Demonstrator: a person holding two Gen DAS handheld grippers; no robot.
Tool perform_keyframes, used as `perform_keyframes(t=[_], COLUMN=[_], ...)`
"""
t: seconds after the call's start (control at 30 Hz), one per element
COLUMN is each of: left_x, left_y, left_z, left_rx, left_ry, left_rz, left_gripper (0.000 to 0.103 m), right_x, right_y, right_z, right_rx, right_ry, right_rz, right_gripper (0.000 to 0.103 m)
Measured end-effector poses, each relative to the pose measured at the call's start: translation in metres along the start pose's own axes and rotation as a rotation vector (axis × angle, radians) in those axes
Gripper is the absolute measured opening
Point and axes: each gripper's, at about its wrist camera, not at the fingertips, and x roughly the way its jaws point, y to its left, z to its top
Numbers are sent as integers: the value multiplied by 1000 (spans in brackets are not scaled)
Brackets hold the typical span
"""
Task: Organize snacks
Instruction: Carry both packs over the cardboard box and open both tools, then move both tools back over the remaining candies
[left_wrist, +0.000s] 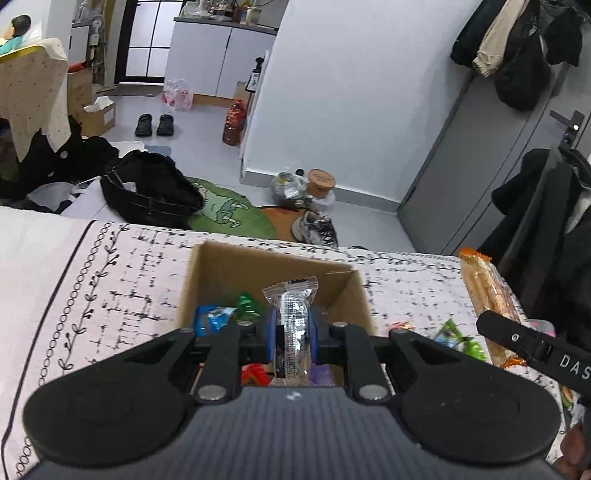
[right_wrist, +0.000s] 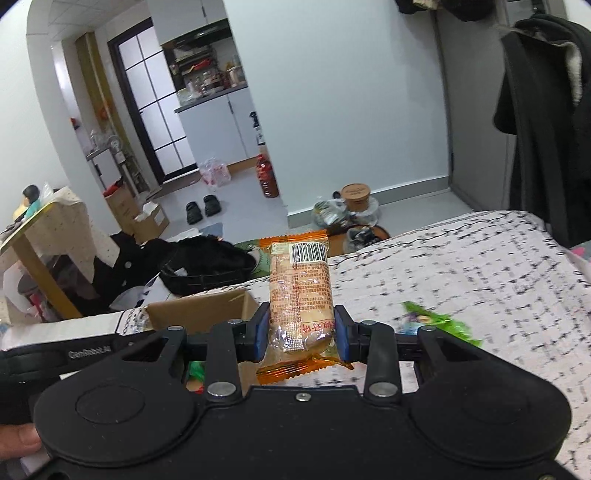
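Observation:
My left gripper (left_wrist: 292, 334) is shut on a clear-wrapped snack (left_wrist: 293, 317) and holds it upright over an open cardboard box (left_wrist: 229, 273). Blue (left_wrist: 214, 317), green (left_wrist: 246, 302) and red (left_wrist: 255, 373) packets lie in the box. My right gripper (right_wrist: 301, 332) is shut on an orange-wrapped cake bar (right_wrist: 299, 284), held above the patterned cloth to the right of the box (right_wrist: 207, 310). The bar also shows at the right edge of the left wrist view (left_wrist: 487, 295). A green packet (right_wrist: 436, 319) lies on the cloth beyond my right gripper.
The box sits on a white cloth with black print (left_wrist: 110, 295) over a table. More loose packets (left_wrist: 458, 336) lie right of the box. Beyond the table edge are a black bag (left_wrist: 151, 192), shoes (left_wrist: 314, 229) and a dark coat (right_wrist: 546, 122).

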Motion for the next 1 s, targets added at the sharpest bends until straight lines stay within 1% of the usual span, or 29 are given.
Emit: perform_keyframes(t=[0.13,0.4,0.47,0.53,0.6,0.77,0.8,0.87,0.93,1.0], left_x=[4,-4,-8,-13,-17,-21,-21,-18,-18,-17], left_y=[15,31,34,36,38,41,41,41,42,42], left_z=[-1,-4,-4,-4,-4,-2,-3,-2,-3,-4], left_rx=[-43,-92,-98,-103,-99,-106,-107,-112,-115,-116], left_ry=[10,-3,-11,-16,-22,-35,-34,-23,-22,-17], left_rz=[19,43,50,59,58,54,59,61,70,66], left_gripper=[18,29,40,46,50,63,64,65,66,68], right_x=[8,20,22,24,25,30,30,32,30,26], right_y=[16,37,44,50,55,64,66,72,73,67], right_z=[-1,-5,-6,-7,-8,-6,-5,-6,-6,-7], right_rx=[-11,-23,-24,-19,-13,-4,-13,-54,-69,-64], right_ry=[11,36,40,45,43,33,35,50,45,39], right_rz=[17,51,60,71,78,95,110,148,121,106], right_gripper=[34,34,34,34,34,35,37,47,64,66])
